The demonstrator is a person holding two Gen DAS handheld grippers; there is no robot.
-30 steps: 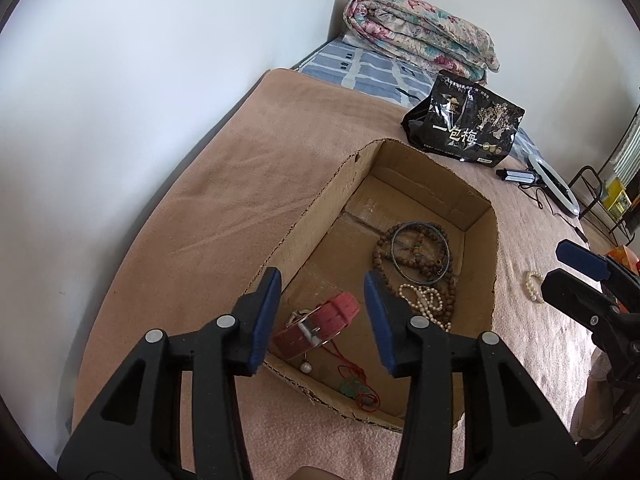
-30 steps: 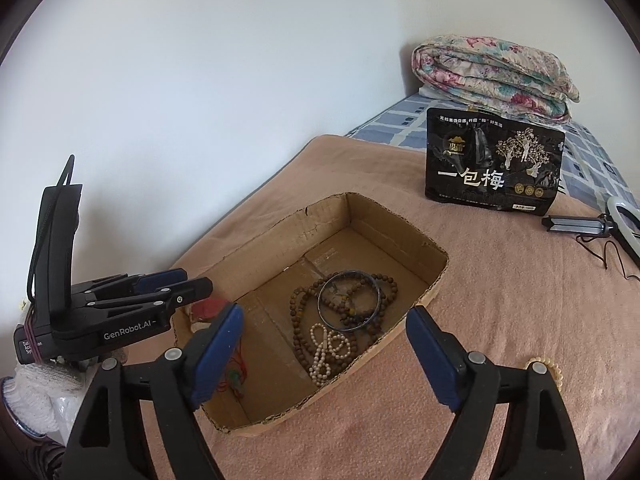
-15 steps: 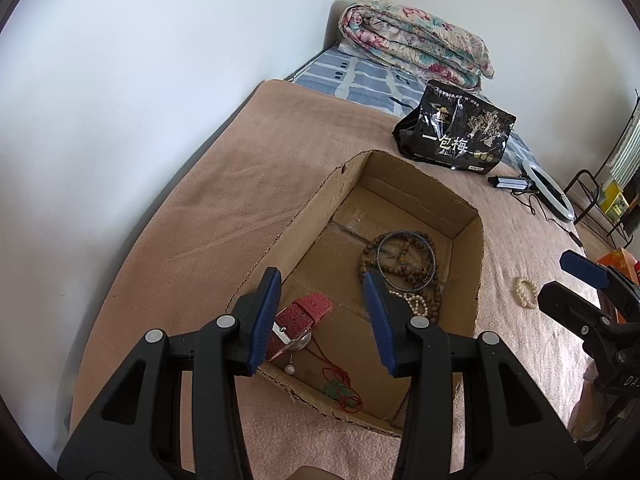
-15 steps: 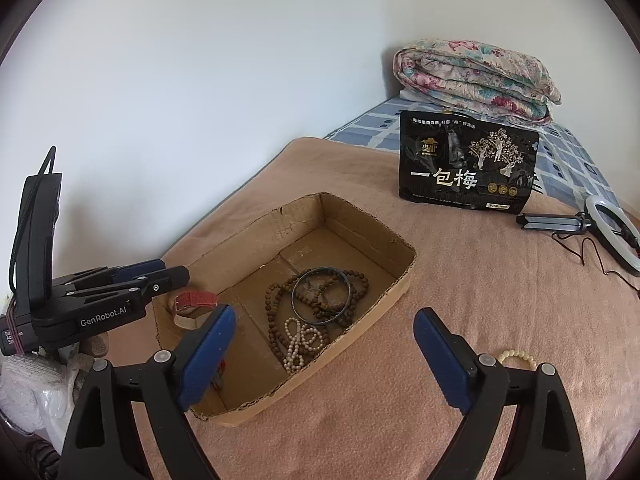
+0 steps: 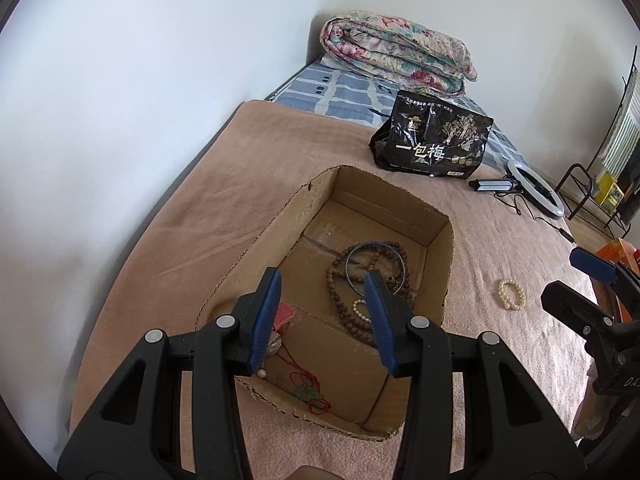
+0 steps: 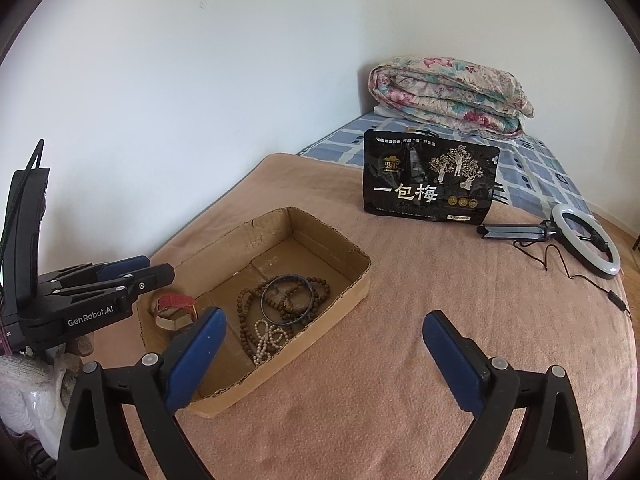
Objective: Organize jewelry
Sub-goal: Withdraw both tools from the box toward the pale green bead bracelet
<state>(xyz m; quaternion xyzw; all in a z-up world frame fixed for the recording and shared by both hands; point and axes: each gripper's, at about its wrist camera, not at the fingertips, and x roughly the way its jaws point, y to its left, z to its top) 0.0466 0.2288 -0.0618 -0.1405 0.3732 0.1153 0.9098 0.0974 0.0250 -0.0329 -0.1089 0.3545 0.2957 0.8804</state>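
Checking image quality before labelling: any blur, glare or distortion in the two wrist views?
Left wrist view: sharp, even daylight, no glare; strong fisheye bend, black vignette at the corners; cardboard box walls shade its floor softly. Right wrist view: also sharp and evenly lit; the bed edge curves, and the ring light looks unlit, with no flare. Beads in the box are small but resolvable.

Both wrist views look steeply down, near; share cardboard box (image 5: 438,240) (image 6: 332,316) on bed.
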